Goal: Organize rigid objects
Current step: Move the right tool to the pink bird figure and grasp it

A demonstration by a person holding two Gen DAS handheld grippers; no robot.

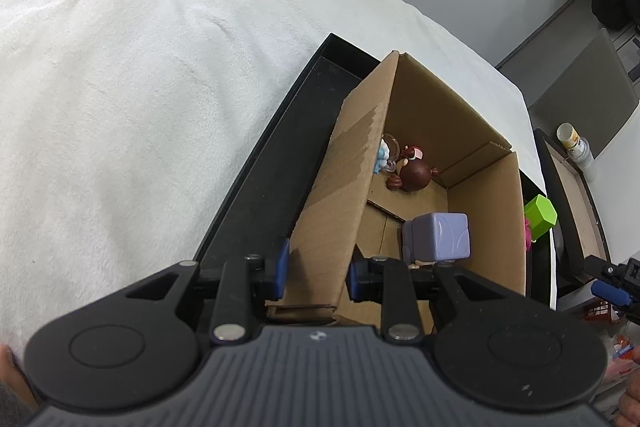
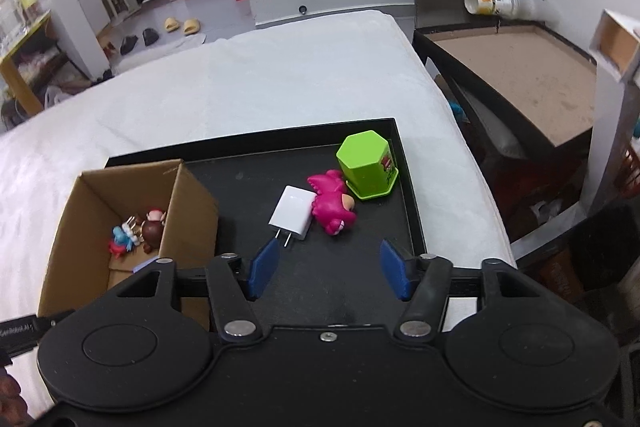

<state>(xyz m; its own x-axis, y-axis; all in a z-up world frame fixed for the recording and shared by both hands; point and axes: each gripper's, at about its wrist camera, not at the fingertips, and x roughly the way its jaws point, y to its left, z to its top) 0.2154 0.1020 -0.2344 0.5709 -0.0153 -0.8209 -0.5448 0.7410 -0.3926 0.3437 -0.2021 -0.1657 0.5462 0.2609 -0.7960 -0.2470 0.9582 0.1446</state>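
A: Left gripper [image 1: 316, 273] pinches the cardboard box [image 1: 332, 187] wall; right gripper [image 2: 327, 270] is spread wide, empty.

B: White charger [image 2: 292, 213] lies at twelve o'clock, touching the pink toy [image 2: 332, 207]; a grab may nudge both across the black tray [image 2: 412, 211].

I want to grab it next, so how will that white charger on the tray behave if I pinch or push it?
The charger looks rigid and boxy, so it should hold shape. Lying flat on the smooth black tray, it will probably slide, not roll. Its glossy sides may slip between the fingers, and a push could nudge the pink toy touching it.
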